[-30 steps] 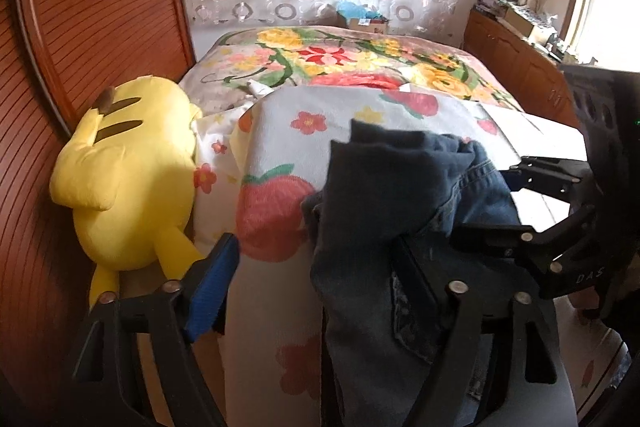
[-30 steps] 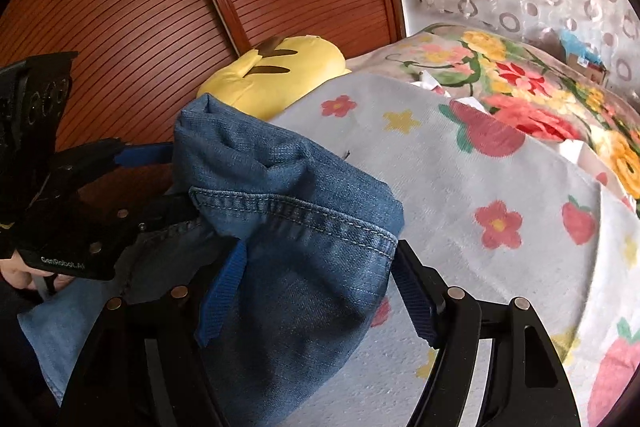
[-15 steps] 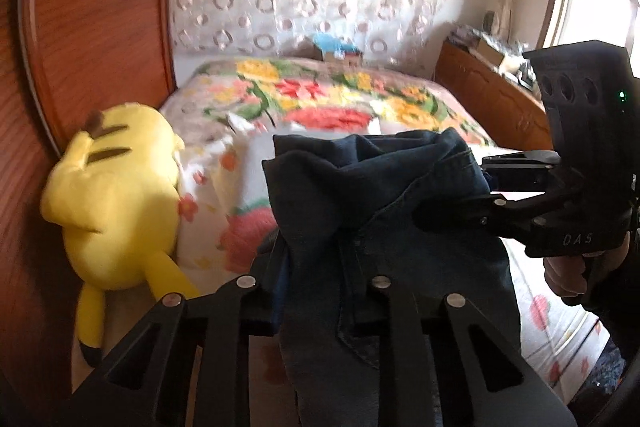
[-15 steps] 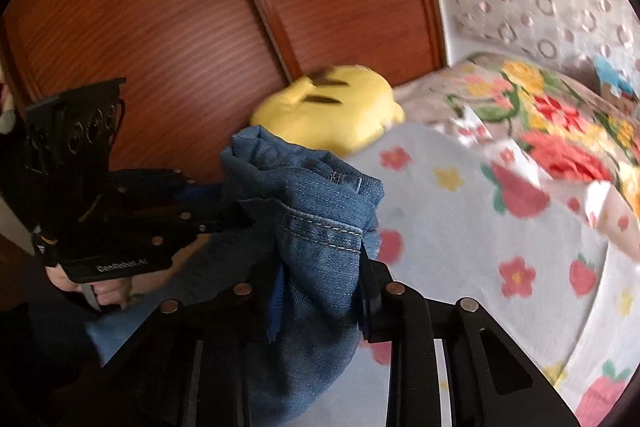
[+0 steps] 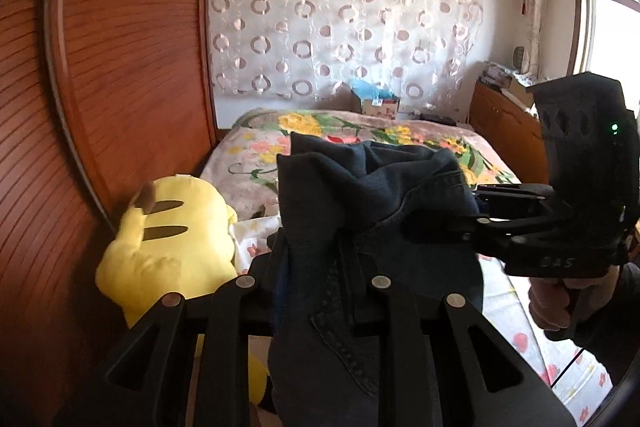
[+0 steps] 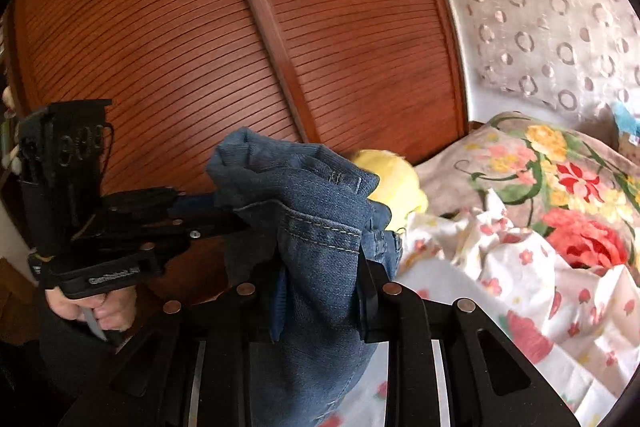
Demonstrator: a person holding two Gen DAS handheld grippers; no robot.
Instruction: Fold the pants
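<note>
Both grippers are clamped on the blue denim pants (image 6: 320,223), lifted clear above the bed (image 6: 520,287). The left gripper (image 5: 312,267) has its 2 fingers drawn narrow onto a bunched fold, with the rest of the cloth hanging down between them. The right gripper (image 6: 320,291) pinches the stitched hem the same way, fingers close together with denim squeezed between. The 2 tools grip the pants just beside each other. Under the pants, the bed carries a floral quilt (image 5: 400,139). A yellow plush toy (image 5: 172,239) lies on the bed against the slatted wooden wardrobe (image 6: 240,47).
</note>
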